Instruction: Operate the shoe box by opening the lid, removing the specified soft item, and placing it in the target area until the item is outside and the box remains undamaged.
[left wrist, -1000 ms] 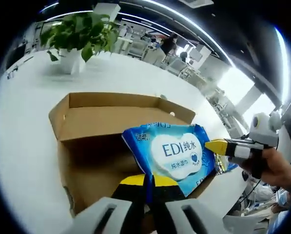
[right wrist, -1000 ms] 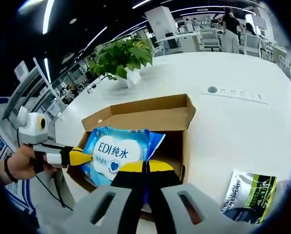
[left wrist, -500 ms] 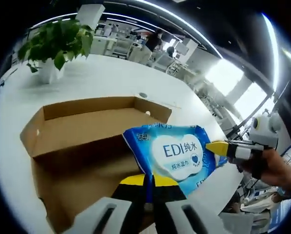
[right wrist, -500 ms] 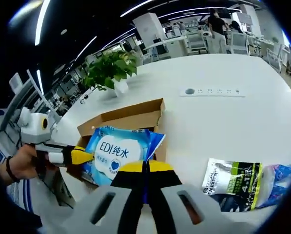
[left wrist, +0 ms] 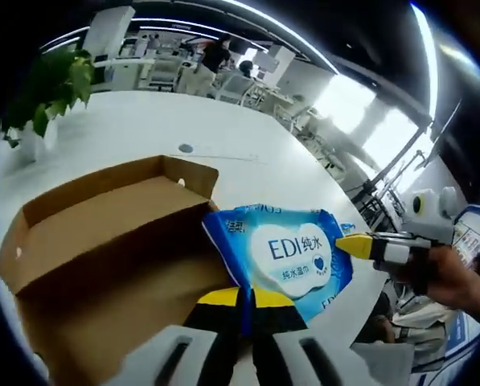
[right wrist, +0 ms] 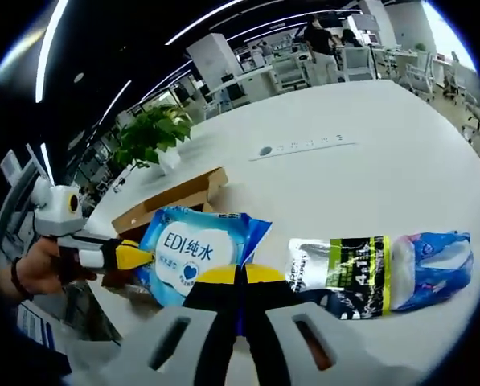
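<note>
Both grippers, left gripper and right gripper, clench the soft blue-and-white wet-wipe pack clear of the open brown cardboard shoe box; uneven pulling may tear the pack or slip it short of the white table.

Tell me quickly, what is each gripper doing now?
Left gripper: shut on the wipes pack.
Right gripper: shut on the same pack, at the opposite edge.

A dark green-striped packet and a blue pack are seen lying side by side on the white surface, right of the fingers; a potted plant is set far beyond them.
</note>
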The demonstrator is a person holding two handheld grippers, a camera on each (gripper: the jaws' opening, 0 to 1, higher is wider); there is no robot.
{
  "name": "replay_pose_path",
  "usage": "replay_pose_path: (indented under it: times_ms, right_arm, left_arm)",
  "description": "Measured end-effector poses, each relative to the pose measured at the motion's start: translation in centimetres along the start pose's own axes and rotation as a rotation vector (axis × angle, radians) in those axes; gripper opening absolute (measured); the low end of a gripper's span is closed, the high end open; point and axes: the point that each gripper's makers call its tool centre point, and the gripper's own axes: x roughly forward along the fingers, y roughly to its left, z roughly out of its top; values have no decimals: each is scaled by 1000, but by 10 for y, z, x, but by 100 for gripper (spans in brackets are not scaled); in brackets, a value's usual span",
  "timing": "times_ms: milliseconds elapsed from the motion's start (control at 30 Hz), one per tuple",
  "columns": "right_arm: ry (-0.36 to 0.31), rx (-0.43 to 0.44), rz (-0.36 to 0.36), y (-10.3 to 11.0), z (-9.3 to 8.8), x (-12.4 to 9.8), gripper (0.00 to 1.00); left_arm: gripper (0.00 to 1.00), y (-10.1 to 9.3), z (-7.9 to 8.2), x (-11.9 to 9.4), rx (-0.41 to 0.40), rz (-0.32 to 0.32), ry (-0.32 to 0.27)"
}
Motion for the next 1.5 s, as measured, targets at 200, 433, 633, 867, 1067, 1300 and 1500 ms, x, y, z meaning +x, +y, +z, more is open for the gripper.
replay_pose_path:
  times_ms: [200, 433, 633, 867, 1067, 1300, 1500]
  right_arm:
    - [-26, 40, -37, -23, -7, -20, 0]
    - [-37, 83, -70, -46, -21, -38, 0]
    - [-38, 105, -98, -63, -27, -51, 0]
    - [-33, 116, -109, -78, -29, -55, 0]
    - [-17, 107, -105, -87, -26, -50, 0]
    - [12, 84, -86, -98, -15, -37, 0]
    - [39, 70, -76, -108, -9, -27, 0]
  left_arm:
    - [3, -24, 1, 16, 65, -31, 32]
    - [3, -50, -5, 34, 111, -68, 69]
    - [3, -64, -9, 49, 130, -88, 90]
    - [3, -76, -10, 60, 135, -103, 104]
    - [3, -76, -10, 65, 128, -94, 111]
    - [3, -74, -8, 72, 131, -75, 111]
    - [3, -72, -7, 84, 135, -62, 121]
